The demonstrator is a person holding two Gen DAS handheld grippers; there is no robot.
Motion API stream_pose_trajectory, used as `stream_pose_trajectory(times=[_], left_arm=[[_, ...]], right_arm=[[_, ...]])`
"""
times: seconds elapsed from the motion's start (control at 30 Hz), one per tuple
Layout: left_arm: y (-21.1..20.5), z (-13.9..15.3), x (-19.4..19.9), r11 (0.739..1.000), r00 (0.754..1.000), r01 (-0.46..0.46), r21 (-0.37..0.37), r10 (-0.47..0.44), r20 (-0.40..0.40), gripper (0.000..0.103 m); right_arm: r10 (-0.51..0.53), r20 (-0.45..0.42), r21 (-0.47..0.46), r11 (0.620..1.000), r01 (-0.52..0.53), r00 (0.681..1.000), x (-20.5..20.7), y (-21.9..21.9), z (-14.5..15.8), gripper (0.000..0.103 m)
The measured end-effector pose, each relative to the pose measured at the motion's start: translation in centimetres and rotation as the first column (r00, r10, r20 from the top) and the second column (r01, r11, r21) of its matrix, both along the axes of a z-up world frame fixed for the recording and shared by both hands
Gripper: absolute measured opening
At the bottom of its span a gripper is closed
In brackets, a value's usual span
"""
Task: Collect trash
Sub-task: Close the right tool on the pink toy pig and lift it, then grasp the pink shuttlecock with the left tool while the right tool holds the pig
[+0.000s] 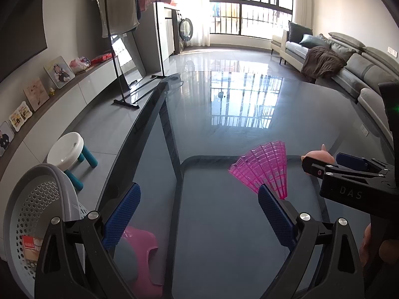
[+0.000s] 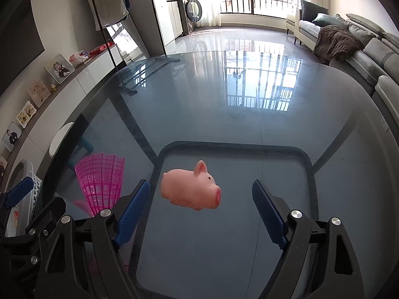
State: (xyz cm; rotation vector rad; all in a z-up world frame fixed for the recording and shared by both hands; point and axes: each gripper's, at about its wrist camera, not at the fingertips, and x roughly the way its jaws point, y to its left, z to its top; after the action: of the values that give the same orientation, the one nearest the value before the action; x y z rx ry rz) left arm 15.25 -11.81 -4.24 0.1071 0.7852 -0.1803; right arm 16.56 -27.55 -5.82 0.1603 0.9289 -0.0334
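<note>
While the right gripper (image 2: 200, 209) hangs over the glass table (image 2: 249, 114), its blue fingers (image 2: 133, 211) stand wide apart with the pink toy pig (image 2: 190, 189) sitting just ahead between them, and neither pad touches it. That looks like a line-up for the grab: the pig lies on its side across the gap, snout toward the right finger, so a squeeze would catch it across the body. Over on the left, the left gripper (image 1: 199, 216) is open too and holds nothing; it waits at the table's edge, right above the grey perforated basket (image 1: 32, 199) on the floor, which already has a packet in it and is likely where the collected things go. Between the two tools lies a pink plastic fan (image 2: 102, 182), just beside the right gripper's left finger and close in front of the left gripper's right finger, near enough that a sloppy swing toward the basket could knock it. Through the glass a pink stool (image 1: 142, 256) shows below, and a white stool (image 1: 66, 150) stands by the basket. A clothes rack (image 1: 112, 37) and sofa (image 1: 349, 59) stay well clear.
</note>
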Motion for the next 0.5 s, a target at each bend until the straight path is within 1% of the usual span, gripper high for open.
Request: stream_pose_trajectory(times=[0.03, 0.07, 0.1, 0.13, 0.17, 0.23, 0.3, 0.5], left_arm=[[0.1, 0.0, 0.0, 1.0, 1.0, 0.001, -0.002, -0.001, 0.0, 0.093], [0.1, 0.0, 0.1, 1.0, 1.0, 0.002, -0.005, -0.002, 0.0, 0.093], [0.1, 0.0, 0.1, 1.0, 1.0, 0.004, -0.006, -0.004, -0.001, 0.093], [0.0, -0.1, 0.1, 1.0, 1.0, 0.007, -0.008, -0.007, -0.003, 0.093], [-0.1, -0.1, 0.1, 1.0, 1.0, 0.009, -0.01, -0.009, -0.005, 0.093], [-0.3, -0.1, 0.1, 1.0, 1.0, 0.016, -0.016, -0.016, -0.01, 0.093], [-0.7, -0.2, 0.1, 1.0, 1.0, 0.023, -0.021, -0.024, -0.015, 0.093], [-2.3, -0.7, 0.4, 0.998, 0.998, 0.048, -0.03, -0.049, -0.031, 0.093]], right_arm=[[0.002, 0.0, -0.002, 1.0, -0.002, 1.0, 0.1, 0.1, 0.0, 0.072], [0.006, -0.005, 0.0, 1.0, -0.006, 1.0, 0.2, 0.0, 0.0, 0.061], [0.011, -0.017, 0.004, 1.0, -0.011, 1.0, 0.4, 0.1, -0.2, 0.052], [0.021, -0.028, 0.011, 1.0, -0.021, 0.999, 0.5, 0.2, -0.4, 0.05], [0.024, -0.024, 0.004, 1.0, -0.024, 0.999, 0.5, 0.3, -0.5, 0.045], [0.03, -0.02, -0.006, 1.0, -0.03, 0.999, 0.4, 0.5, -0.4, 0.045], [0.025, -0.011, 0.006, 1.0, -0.025, 1.0, 0.1, 0.2, -0.1, 0.045], [-0.043, 0.041, 0.048, 0.998, 0.041, 0.998, -1.3, -2.7, 2.3, 0.045]])
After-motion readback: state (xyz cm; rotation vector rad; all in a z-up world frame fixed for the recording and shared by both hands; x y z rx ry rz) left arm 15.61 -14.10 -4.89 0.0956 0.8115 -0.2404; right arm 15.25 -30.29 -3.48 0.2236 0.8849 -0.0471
